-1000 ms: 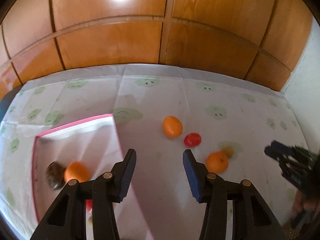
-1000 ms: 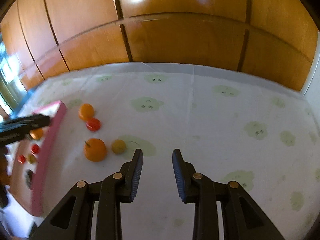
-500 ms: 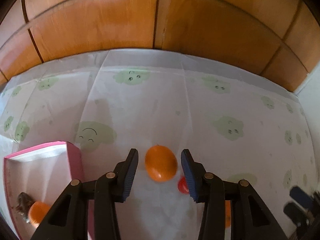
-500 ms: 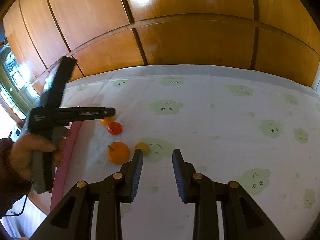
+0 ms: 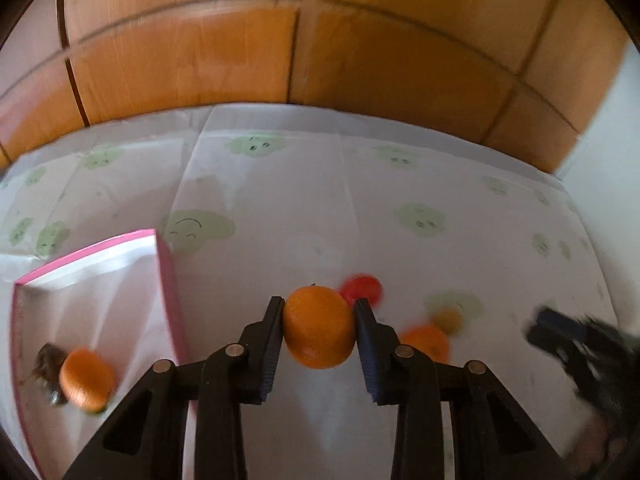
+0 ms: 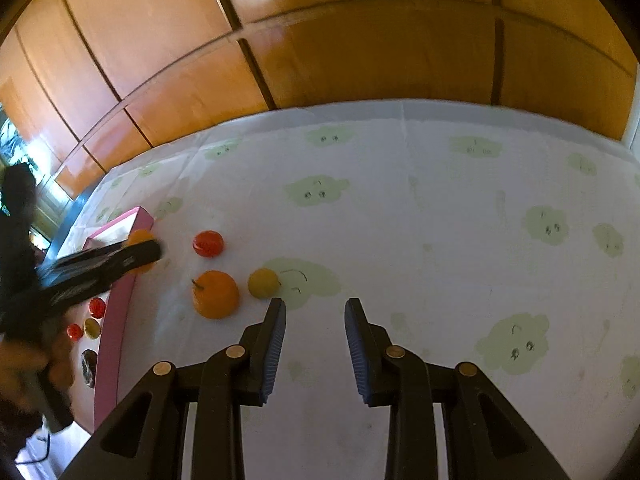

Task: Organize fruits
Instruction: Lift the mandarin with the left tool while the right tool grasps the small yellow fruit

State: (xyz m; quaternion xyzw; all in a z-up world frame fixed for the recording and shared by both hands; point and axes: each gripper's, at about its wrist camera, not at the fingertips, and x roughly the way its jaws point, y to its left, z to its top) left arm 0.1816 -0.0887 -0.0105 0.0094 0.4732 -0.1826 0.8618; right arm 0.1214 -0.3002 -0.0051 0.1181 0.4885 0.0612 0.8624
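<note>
My left gripper (image 5: pixel 319 306) is shut on an orange (image 5: pixel 319 327) and holds it above the cloth, right of the pink box (image 5: pixel 168 280). The box holds another orange (image 5: pixel 86 378) and a dark fruit (image 5: pixel 46 360). On the cloth lie a red fruit (image 6: pixel 207 243), an orange with a stem (image 6: pixel 215 294) and a small yellow fruit (image 6: pixel 263 283). My right gripper (image 6: pixel 315 306) is open and empty, just right of the yellow fruit. In the right wrist view the left gripper (image 6: pixel 138 254) hovers over the box's rim with the orange (image 6: pixel 138 237) partly hidden.
A white cloth with green cloud faces (image 6: pixel 440 240) covers the table. Wooden panels (image 5: pixel 320 60) rise behind it. Small red and green fruits (image 6: pixel 90 320) lie inside the box. The right gripper also shows in the left wrist view (image 5: pixel 576 336).
My left gripper closed on the orange, lifted it and moved left toward the pink box. The right gripper stayed open and shifted slightly.
</note>
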